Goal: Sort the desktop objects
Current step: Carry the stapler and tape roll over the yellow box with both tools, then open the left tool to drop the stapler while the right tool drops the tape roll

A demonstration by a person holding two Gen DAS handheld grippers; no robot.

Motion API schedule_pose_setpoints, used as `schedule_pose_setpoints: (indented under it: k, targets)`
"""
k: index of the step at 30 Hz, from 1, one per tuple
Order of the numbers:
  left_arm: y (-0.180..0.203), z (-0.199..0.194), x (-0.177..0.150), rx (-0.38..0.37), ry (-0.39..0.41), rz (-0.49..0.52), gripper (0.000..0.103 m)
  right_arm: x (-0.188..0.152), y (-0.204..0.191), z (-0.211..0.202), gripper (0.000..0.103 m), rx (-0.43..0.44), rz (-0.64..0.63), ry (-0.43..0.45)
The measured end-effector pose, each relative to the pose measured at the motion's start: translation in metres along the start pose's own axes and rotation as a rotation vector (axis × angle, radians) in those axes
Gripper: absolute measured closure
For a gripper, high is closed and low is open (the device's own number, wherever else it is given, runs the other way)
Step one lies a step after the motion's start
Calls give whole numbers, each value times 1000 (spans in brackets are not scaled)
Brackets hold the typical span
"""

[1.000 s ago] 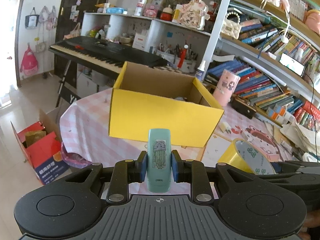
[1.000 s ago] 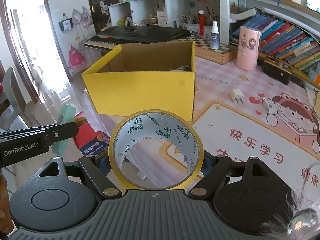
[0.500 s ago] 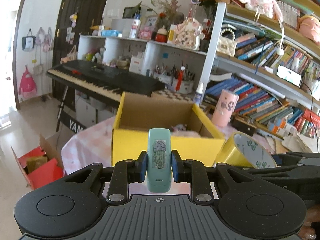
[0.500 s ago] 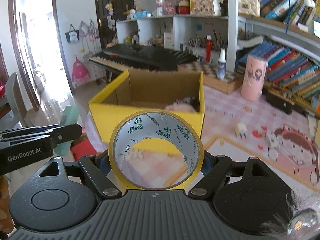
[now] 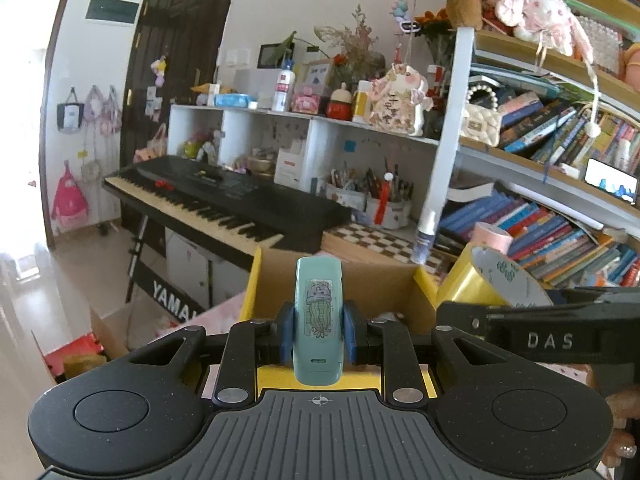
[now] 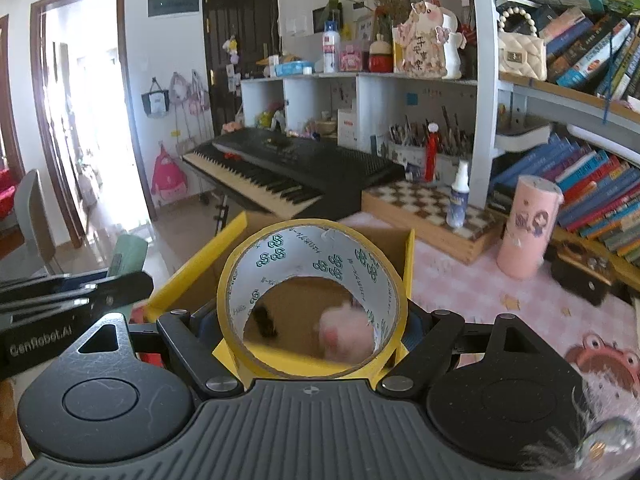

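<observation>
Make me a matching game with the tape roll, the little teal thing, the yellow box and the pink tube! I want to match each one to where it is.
Things:
1. tape roll
2. teal case
3. yellow box
4. pink tube

Places:
A. standing on the pink tablecloth by the books
B. held in the left tool
C. held in the right tool
D. just ahead of both tools, open on top

Pairs: 1-C, 2-B, 3-D, 4-A
</observation>
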State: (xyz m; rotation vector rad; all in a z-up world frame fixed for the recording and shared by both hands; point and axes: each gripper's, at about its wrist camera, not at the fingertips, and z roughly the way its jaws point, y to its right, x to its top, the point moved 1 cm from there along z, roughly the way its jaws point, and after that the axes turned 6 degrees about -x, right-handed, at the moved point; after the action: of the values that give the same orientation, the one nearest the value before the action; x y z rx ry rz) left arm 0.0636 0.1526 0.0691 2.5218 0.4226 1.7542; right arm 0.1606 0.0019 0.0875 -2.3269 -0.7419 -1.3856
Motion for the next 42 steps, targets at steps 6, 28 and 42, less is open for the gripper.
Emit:
schedule_pose_setpoints:
  k: [6, 28, 42]
  targets:
    - [0, 32, 11, 43, -16, 23, 80, 22, 13, 36, 22, 30, 7, 10]
    - [0, 128, -15, 96, -323, 62, 80, 37, 14, 159, 22, 174, -143, -220]
    - [-4, 147, -31, 108, -457, -12, 80, 31, 0, 212, 22, 294, -235, -439]
